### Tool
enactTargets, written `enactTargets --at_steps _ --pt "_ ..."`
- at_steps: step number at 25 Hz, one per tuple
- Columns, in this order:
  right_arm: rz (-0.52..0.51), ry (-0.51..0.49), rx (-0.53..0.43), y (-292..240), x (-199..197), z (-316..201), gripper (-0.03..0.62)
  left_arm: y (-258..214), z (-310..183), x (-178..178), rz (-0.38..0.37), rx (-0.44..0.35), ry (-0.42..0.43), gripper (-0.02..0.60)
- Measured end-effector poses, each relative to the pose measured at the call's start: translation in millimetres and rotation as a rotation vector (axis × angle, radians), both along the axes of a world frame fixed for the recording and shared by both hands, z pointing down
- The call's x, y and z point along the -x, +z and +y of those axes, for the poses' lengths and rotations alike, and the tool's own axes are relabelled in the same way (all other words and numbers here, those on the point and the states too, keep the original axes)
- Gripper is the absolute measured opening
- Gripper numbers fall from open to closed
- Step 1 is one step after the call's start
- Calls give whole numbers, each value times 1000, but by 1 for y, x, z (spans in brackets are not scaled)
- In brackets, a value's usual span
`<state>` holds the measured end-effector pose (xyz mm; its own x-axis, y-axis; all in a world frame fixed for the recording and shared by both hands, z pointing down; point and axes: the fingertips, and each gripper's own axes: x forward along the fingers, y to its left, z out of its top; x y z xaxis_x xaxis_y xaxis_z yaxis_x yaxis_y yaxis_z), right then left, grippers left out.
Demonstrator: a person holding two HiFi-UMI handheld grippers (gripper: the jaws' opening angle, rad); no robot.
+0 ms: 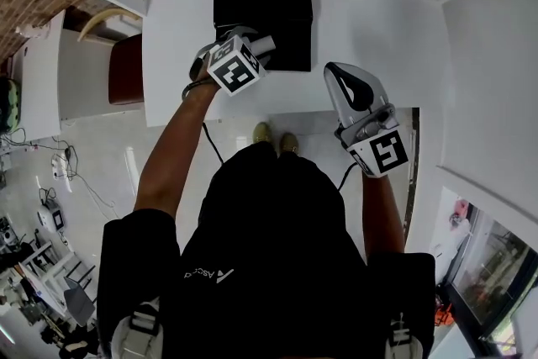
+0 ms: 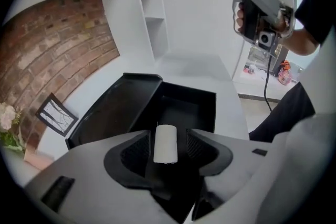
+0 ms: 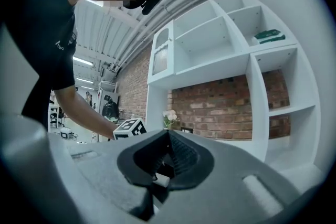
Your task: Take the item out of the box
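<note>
Left gripper view: white roll (image 2: 165, 144) sits between your left gripper's (image 2: 167, 137) parted jaws, pads clear; long axis toward 12 o'clock, over the black box (image 2: 185, 107); right gripper (image 3: 168, 139) closed, farther off.

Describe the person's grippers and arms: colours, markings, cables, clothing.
Both the left gripper and right gripper have pale grey shells with black ribbed pads. Each carries a white cube printed with black square markers, and a black cable trails from each. The person wears a black short-sleeved shirt with a small white logo.
</note>
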<state>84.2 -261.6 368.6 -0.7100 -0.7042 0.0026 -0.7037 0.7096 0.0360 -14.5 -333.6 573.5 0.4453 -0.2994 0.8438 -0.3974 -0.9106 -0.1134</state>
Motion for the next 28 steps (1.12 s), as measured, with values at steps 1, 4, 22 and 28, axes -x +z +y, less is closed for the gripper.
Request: enactTargets --at_steps 1,4,22,28 --pt "-4 7 11 1 -1 0 2 6 -2 -2 -16 9 3 207" --pt "-3 25 31 5 -6 -2 2 25 -8 -5 -76 32 25 212" --pt "-3 68 86 23 -11 -10 2 28 -16 -11 -20 25 2 173" --pt "-23 42 41 7 -1 -13 2 -48 -15 -16 218 -99 -81 173"
